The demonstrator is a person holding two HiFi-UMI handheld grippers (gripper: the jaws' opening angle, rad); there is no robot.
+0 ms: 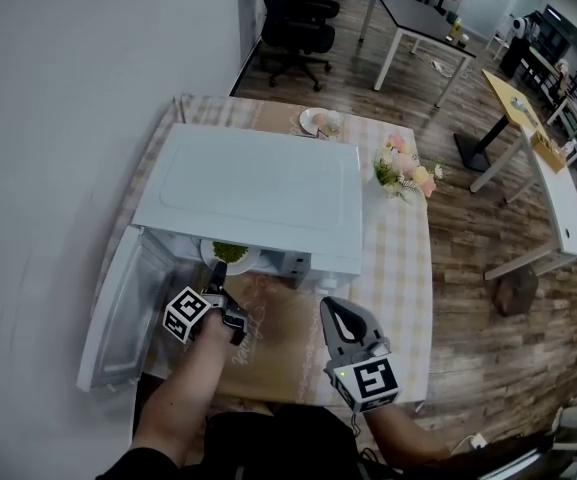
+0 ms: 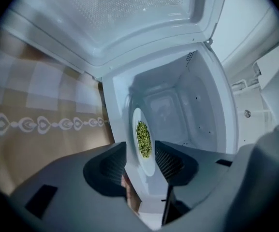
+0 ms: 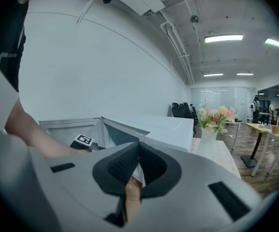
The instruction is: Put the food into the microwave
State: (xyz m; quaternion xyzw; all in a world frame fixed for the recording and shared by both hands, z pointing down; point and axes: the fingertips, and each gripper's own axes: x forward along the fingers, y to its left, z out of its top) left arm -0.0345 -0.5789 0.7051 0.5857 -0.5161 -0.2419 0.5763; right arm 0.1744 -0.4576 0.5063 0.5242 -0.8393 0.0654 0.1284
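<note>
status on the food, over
Left gripper open, jaws either side of plate rim. Right gripper shut, empty. Green food on plate, just inside microwave, door open. Nothing blocking.

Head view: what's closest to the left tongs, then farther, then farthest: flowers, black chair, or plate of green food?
1. Plate of green food: in the microwave, at the left tongs.
2. Flowers: right side of the table.
3. Black chair: far across the floor.
</note>
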